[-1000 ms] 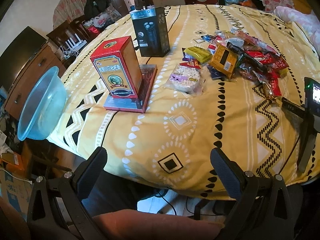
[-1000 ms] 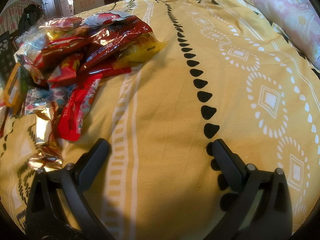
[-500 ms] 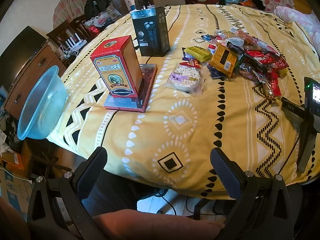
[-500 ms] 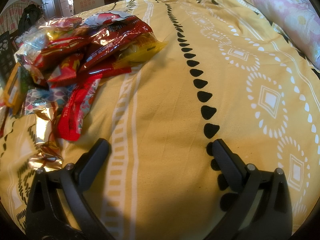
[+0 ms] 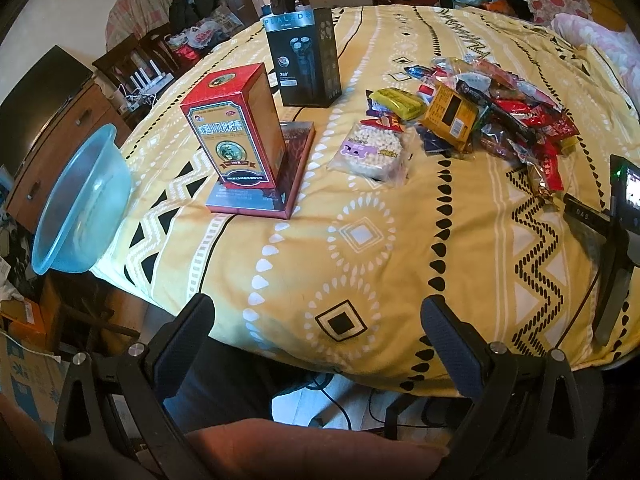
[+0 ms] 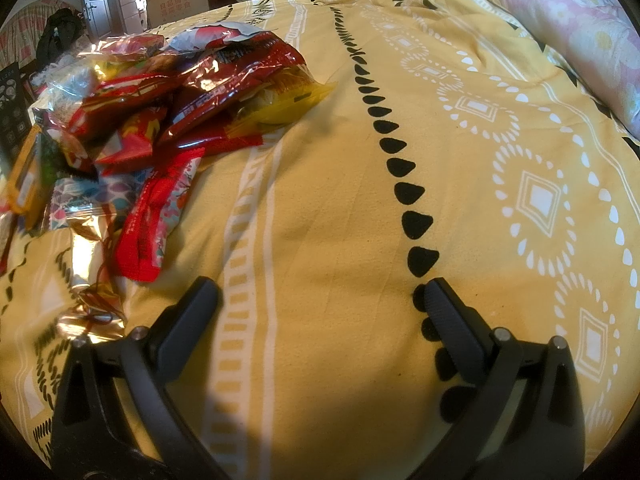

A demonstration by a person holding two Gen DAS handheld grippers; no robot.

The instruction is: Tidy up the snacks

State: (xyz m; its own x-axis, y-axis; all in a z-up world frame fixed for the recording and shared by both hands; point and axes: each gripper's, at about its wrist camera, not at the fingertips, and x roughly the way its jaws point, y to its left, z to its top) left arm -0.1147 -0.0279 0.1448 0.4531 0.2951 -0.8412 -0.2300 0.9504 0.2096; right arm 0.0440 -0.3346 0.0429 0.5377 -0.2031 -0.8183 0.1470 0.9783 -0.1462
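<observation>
A pile of snack packets (image 5: 496, 108) lies at the right of the yellow patterned tablecloth (image 5: 360, 236); it also shows at the left in the right wrist view (image 6: 168, 120). A clear bag of white puffs (image 5: 372, 152) lies apart, nearer the middle. My left gripper (image 5: 316, 320) is open and empty, held off the table's near edge. My right gripper (image 6: 320, 296) is open and empty, low over the cloth just right of the pile; its body (image 5: 620, 232) shows at the right of the left wrist view.
A red box (image 5: 236, 132) stands on a flat book (image 5: 272, 184) at the left. A black box (image 5: 304, 56) stands behind it. A blue plastic basin (image 5: 80, 204) hangs at the table's left edge. A pink pillow (image 6: 580, 24) lies far right.
</observation>
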